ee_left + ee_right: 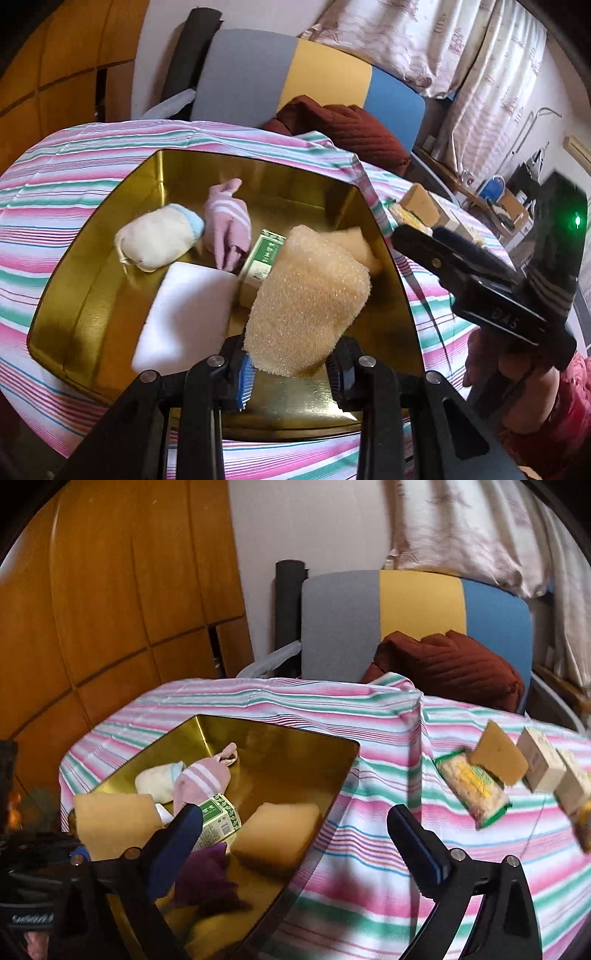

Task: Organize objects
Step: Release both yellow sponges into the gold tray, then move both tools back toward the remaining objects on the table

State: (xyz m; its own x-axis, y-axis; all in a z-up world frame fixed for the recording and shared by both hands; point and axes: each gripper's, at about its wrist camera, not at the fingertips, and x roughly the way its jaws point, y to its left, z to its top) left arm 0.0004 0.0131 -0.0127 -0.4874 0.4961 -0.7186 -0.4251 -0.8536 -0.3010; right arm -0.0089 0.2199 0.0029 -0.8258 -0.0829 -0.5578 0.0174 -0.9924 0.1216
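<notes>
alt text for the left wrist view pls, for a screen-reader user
The left gripper is shut on a coarse tan sponge, holding it over a shiny gold metal tray on a pink-and-green striped cloth. The tray holds a cream rolled sock, a pink striped sock, a white foam block and a small green carton. The open right gripper sits at right.

Right claw: jaws wide apart, nothing between.
Gold tin: holds socks, sponge, green box.
Striped surface: snack packet, small boxes.

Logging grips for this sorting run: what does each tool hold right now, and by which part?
The left tool grips the yellow sponge by its near bottom edge, above the gold tray. The right tool stands open and holds nothing.
</notes>
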